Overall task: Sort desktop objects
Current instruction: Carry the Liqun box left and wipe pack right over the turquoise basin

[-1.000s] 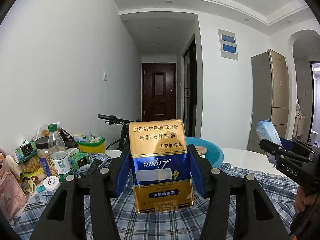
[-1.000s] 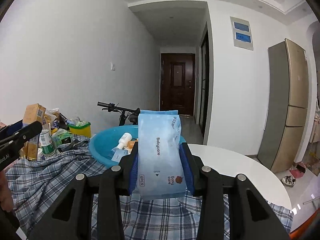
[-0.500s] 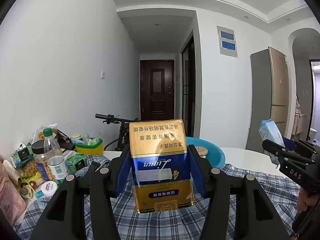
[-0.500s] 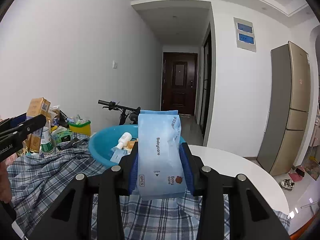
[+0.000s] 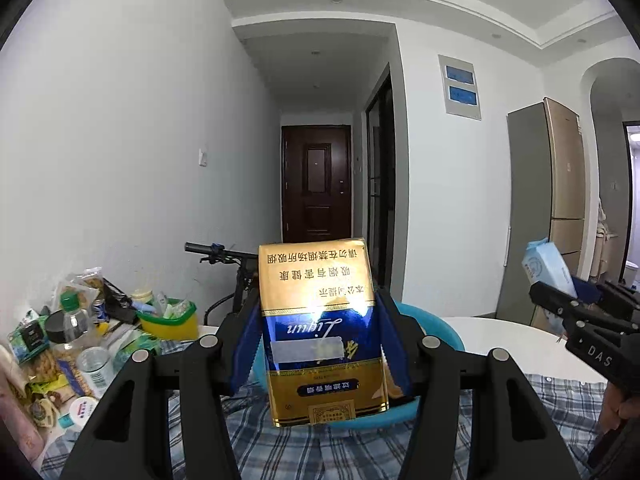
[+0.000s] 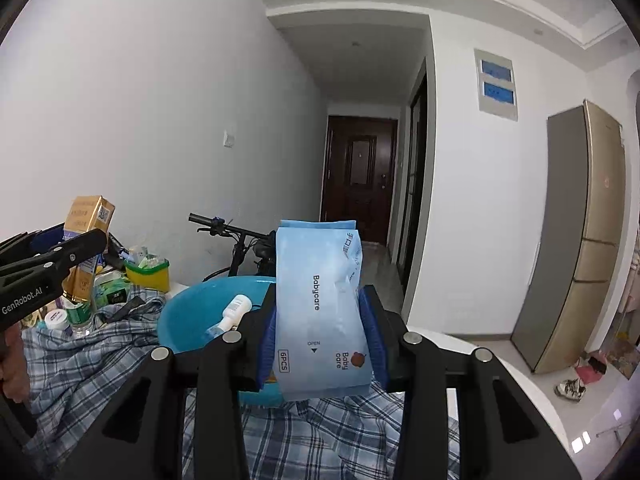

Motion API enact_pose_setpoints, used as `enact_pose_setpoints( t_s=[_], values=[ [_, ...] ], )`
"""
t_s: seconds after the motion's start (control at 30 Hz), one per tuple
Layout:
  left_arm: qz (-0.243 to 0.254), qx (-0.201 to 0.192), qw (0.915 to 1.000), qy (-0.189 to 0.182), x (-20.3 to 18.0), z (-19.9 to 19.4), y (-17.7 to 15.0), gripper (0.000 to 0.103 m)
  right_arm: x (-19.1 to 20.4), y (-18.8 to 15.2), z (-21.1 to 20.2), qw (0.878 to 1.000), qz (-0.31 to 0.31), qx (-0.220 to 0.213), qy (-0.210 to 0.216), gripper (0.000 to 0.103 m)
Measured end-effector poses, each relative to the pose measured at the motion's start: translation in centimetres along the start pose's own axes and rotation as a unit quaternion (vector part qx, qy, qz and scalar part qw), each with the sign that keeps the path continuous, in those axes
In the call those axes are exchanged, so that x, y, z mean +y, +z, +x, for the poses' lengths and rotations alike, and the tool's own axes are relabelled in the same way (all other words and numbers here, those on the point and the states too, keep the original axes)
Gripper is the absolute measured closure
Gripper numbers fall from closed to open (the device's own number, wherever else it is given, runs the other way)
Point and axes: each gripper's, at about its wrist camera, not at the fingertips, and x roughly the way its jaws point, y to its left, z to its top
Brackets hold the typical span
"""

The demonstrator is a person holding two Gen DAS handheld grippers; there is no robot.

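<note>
Left gripper (image 5: 318, 344) clamping gold box (image 5: 320, 332), right gripper (image 6: 322, 332) clamping wipes pack (image 6: 320, 312), both seemingly nearer basin (image 6: 192, 308)

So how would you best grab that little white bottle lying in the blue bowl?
Probably by its body, coming from above. The white bottle lies on its side against the inner slope of the blue bowl, so the high rim blocks a level reach. Close the fingers across its narrow width. Both grippers are full now: a blue pack and a gold box.
</note>
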Motion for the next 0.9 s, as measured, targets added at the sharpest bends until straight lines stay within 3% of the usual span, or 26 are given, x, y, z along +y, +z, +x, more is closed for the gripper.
enact_pose_setpoints(
  t_s=[0.3,0.43,0.9],
  values=[
    [-0.027,0.035,0.999,-0.01,0.9,6.2,0.8,0.046,-0.7,1.6,4.2,1.0,0.003,0.018,0.001,0.066],
    [-0.019,0.017,0.9996,0.01,1.0,8.0,1.4,0.046,-0.7,2.4,5.9,1.0,0.005,0.014,0.003,0.066],
    [-0.05,-0.02,0.9985,0.013,2.3,14.1,3.5,0.046,0.2,5.0,12.3,1.0,0.002,0.003,0.005,0.066]
  ],
)
